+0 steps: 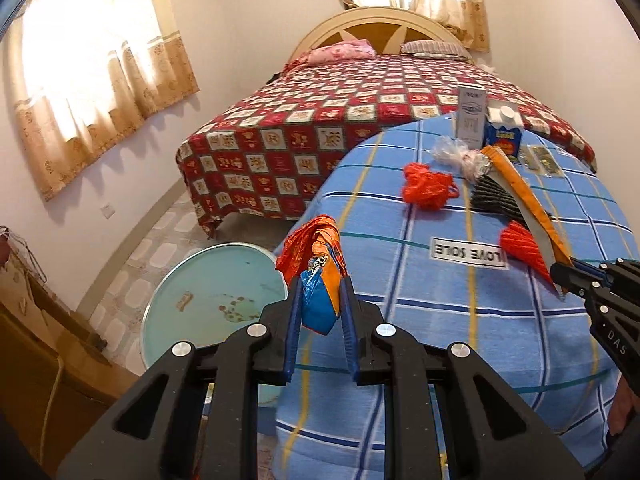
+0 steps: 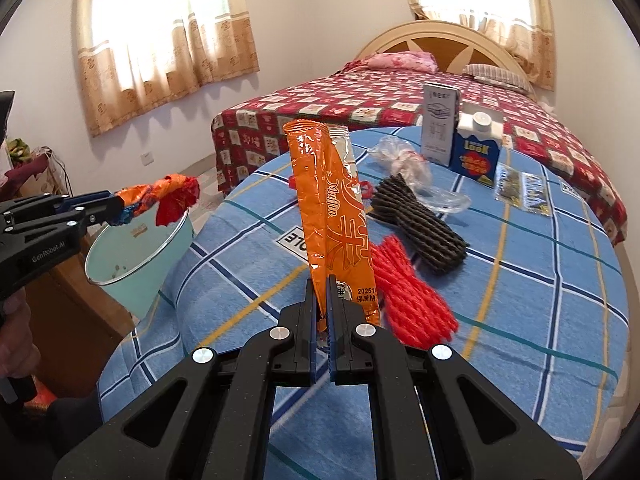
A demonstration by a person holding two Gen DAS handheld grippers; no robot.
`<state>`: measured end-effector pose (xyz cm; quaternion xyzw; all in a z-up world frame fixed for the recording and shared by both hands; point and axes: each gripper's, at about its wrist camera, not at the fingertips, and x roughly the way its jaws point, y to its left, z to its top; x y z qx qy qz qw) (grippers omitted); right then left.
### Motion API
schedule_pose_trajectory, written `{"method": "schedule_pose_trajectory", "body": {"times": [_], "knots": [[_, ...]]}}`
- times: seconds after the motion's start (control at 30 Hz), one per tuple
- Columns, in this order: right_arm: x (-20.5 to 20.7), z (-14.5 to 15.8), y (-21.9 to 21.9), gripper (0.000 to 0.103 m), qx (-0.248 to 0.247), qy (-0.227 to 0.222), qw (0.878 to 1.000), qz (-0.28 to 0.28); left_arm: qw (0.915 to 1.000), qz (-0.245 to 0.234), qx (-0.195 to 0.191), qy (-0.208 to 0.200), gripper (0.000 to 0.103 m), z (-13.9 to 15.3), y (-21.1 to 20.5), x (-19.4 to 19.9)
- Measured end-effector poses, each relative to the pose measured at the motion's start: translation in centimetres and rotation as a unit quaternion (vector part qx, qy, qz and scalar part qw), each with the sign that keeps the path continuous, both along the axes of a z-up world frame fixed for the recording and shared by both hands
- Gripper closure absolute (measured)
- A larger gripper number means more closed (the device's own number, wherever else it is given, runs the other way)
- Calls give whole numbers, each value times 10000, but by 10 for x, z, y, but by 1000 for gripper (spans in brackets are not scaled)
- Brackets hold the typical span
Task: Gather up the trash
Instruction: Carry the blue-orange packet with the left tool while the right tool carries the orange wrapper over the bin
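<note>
Beside the cluttered table (image 2: 520, 320), left gripper (image 1: 320, 300) pinches crumpled wrappers (image 1: 316, 256); right gripper (image 2: 320, 300) pinches an orange wrapper (image 2: 332, 216).

Your orange wrapper (image 2: 334, 216) hides half the cloth label (image 2: 291, 241) (only "OLE" reads); small sachets (image 2: 520, 188) too blurred to identify.

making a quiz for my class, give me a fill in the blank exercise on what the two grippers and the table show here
1. The right gripper is shut on a long ____ wrapper.
2. The left gripper holds crumpled wrappers above a light blue ____.
3. The table is covered by a ____ checked cloth.
4. The white-capped carton stands ____ on the table.

Missing words: orange; bucket; blue; upright
</note>
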<state>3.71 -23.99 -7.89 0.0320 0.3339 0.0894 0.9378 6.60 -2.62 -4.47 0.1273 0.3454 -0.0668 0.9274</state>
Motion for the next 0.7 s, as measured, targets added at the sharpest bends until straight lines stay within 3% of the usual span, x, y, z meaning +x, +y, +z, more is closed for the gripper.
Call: {"method": "schedule_pose_trajectory", "body": {"times": [0.7], "knots": [[50, 7, 79, 98, -341, 78, 9966, 746, 9958, 900, 63, 135, 84, -10, 92, 16]]}}
